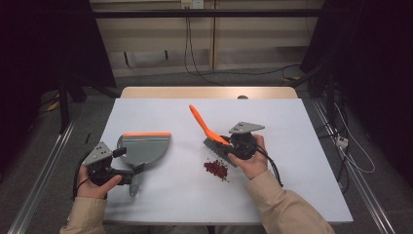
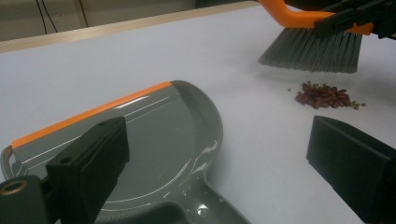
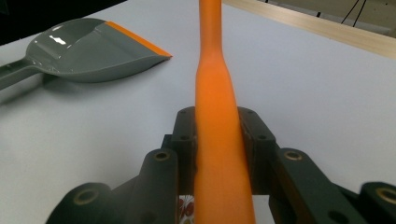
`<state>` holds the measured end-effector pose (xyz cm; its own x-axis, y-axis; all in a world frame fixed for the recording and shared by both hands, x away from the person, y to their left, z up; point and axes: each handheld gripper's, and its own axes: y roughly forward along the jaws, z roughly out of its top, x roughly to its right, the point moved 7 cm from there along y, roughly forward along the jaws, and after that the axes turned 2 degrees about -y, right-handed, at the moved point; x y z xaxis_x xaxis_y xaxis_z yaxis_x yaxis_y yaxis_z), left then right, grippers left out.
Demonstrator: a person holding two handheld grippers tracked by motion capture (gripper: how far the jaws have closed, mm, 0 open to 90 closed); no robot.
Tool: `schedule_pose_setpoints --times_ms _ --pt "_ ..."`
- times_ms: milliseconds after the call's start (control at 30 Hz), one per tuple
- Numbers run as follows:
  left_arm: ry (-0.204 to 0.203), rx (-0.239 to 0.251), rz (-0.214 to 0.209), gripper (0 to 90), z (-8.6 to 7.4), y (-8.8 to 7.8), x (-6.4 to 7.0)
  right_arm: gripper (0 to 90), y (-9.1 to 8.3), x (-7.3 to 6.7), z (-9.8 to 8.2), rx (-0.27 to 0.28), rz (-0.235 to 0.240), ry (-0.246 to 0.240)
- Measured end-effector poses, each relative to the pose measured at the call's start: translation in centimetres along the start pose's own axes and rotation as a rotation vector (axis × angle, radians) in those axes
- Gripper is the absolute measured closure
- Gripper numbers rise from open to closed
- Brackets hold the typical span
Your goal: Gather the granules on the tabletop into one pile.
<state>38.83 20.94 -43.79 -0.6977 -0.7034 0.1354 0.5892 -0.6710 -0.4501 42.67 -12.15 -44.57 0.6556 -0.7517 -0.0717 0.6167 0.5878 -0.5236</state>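
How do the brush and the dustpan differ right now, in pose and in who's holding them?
The brush is clamped in the right gripper, bristles down beside the red bits; the dustpan lies flat, ungripped, between the left gripper's open jaws. The brush's handle is orange; the dustpan's is grey. Both are grey with orange.

- High view: fixed above the person's side, looks forward and down; takes in the whole table (image 1: pixel 292 126) and floor behind it, from far off.
- Left gripper view: low over the table, close on the dustpan (image 2: pixel 154 140); looks across to the brush (image 2: pixel 313 51) and red bits (image 2: pixel 324 94).
- Right gripper view: low, looks along the brush handle (image 3: pixel 215 116), very near; dustpan (image 3: pixel 88 51) farther off.
- Shared: dustpan and brush in all three views.
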Motion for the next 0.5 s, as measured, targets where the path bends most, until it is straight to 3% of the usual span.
schedule_pose_setpoints --times_ms 100,167,333,400,500 --pt "-0.003 -0.004 0.000 5.6 -0.1 0.1 0.0 71.4 0.0 0.8 -0.7 -0.005 -0.021 0.012" --pt "-0.003 -0.006 0.000 5.6 -0.1 0.1 0.0 71.4 0.7 1.5 -1.8 -0.049 -0.081 -0.026" --pt "-0.005 -0.001 0.000 5.6 0.0 0.1 0.0 71.5 0.1 1.6 -1.5 -0.012 -0.063 0.031" --pt "-0.003 -0.004 -0.002 5.6 -0.1 0.1 0.0 71.4 -0.1 1.4 -1.4 -0.006 -0.077 0.002" --pt "-0.001 -0.001 -0.002 5.6 0.0 0.1 0.1 71.4 -0.3 1.7 -1.4 -0.002 -0.093 -0.003"
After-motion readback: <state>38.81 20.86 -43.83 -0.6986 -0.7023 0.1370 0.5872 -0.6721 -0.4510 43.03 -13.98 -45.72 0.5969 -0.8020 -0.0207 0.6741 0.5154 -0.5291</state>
